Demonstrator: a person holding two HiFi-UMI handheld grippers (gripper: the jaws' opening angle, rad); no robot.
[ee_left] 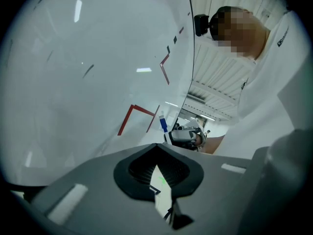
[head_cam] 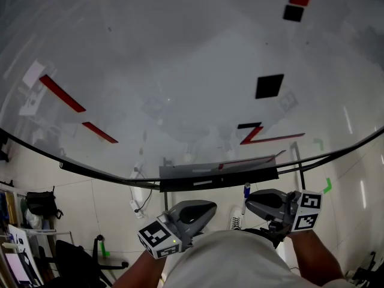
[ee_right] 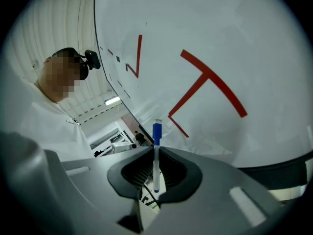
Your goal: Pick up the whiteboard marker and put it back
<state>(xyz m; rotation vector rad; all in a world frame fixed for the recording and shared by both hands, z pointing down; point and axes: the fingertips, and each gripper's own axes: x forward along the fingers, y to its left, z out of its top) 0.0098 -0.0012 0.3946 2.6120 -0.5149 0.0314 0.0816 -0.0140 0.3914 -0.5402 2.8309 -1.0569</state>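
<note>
The right hand-held gripper (ee_right: 155,151) clamps an upright blue-capped whiteboard marker (ee_right: 156,169) near the whiteboard (ee_right: 220,43); the left hand-held gripper (ee_left: 157,150) is closed and empty.

Office-like room (maybe lab): big whiteboard (head_cam: 180,71), tiled floor (head_cam: 108,203).

whiteboard marker (ee_right: 156,165): 1 | whiteboard (head_cam: 180,71): 1 | left tool (head_cam: 207,209) + right tool (head_cam: 251,200): 2 | black squares (head_cam: 269,86): 2
</note>
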